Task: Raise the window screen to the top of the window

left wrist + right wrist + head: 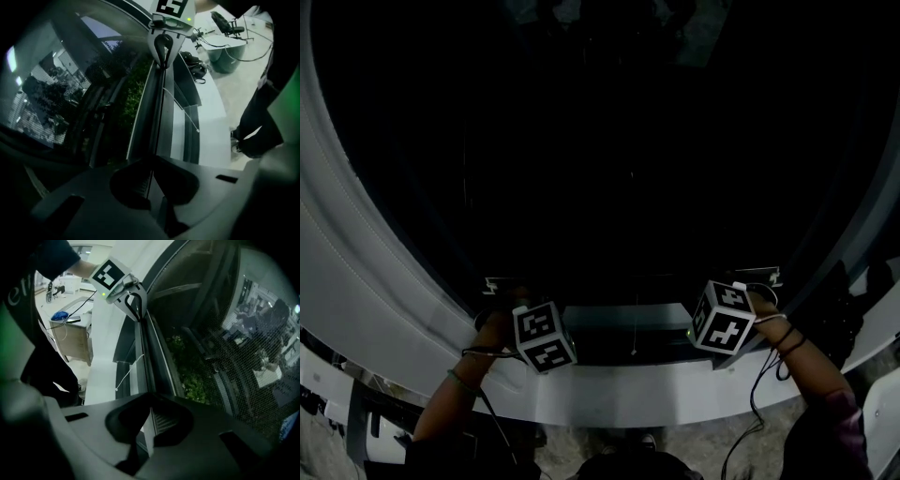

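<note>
The window screen (609,169) is a dark mesh that fills the window. Its bottom bar (633,314) runs low between my two grippers, with a thin pull cord (633,339) hanging from its middle. At the bar's left end, my left gripper (508,298) is shut on it. In the left gripper view the jaws (149,180) pinch the bar's thin edge (157,112). My right gripper (752,286) is shut on the bar's right end, and its jaws (149,420) clamp the edge (146,357). Each gripper view shows the other gripper at the bar's far end.
A white sill and window frame (628,394) curve below the bar. Green plants (187,366) show outside through the mesh (243,366). Behind me in the room are a desk with a chair (225,26) and a wooden cabinet (70,341).
</note>
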Motion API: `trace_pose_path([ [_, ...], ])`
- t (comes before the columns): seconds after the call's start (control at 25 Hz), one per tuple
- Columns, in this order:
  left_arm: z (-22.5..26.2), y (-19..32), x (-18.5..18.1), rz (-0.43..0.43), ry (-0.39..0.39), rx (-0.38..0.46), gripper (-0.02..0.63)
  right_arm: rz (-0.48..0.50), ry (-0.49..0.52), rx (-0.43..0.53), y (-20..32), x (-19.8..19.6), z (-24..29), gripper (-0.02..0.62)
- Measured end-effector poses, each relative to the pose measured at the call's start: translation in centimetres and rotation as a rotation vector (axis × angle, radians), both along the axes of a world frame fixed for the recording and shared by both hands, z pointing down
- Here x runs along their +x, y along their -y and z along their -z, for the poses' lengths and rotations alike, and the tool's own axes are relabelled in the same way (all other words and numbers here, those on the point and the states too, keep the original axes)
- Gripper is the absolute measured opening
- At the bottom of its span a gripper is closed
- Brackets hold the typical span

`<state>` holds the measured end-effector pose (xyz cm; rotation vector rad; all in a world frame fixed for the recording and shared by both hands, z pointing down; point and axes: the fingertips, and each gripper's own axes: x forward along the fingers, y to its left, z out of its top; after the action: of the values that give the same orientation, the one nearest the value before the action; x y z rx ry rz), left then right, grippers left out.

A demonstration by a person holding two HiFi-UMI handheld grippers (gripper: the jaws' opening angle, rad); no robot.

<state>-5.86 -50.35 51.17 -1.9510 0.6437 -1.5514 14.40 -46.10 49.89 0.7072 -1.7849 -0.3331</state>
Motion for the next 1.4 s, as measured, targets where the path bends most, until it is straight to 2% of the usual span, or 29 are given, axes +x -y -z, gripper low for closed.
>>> trace_pose_path([
  [0.08, 0.0, 0.1, 0.0, 0.002, -0.026, -0.052, 0.023, 0.01, 0.0, -0.002, 0.1, -0.1, 0.1, 0.026],
  [0.16, 0.7, 0.1, 0.3, -0.013, -0.091, -0.087, 0.029, 0.038, -0.01, 0.052, 0.1, -0.1, 0.4, 0.026],
  [0.24, 2.2, 0.2, 0.3, -0.036, -0.132, -0.013, 0.029, 0.056, -0.029, 0.179, 0.3, -0.1, 1.6, 0.026],
  [0.28, 3.0, 0.4, 0.2, -0.036, -0.13, 0.014, 0.029, 0.053, -0.037, 0.211, 0.4, 0.0, 2.3, 0.026],
  [0.4, 3.9, 0.8, 0.0, -0.038, -0.064, -0.044, 0.028, 0.041, -0.046, 0.135, 0.9, -0.1, 3.4, 0.026],
  [0.48, 4.0, 0.7, 0.0, -0.06, -0.048, -0.063, 0.026, 0.051, -0.047, 0.122, 0.8, -0.2, 3.6, 0.026],
  [0.68, 7.1, 1.1, 0.1, -0.076, -0.105, 0.035, 0.026, 0.051, -0.033, 0.233, 1.2, -0.1, 6.6, 0.026],
  [1.08, 21.0, 1.7, 0.0, -0.092, -0.288, 0.259, 0.035, 0.034, 0.038, 0.474, 1.5, 0.0, 20.5, 0.028],
  [1.4, 30.9, 2.4, 0.0, -0.092, -0.314, 0.398, 0.038, 0.031, 0.039, 0.635, 2.0, 0.0, 30.4, 0.031],
])
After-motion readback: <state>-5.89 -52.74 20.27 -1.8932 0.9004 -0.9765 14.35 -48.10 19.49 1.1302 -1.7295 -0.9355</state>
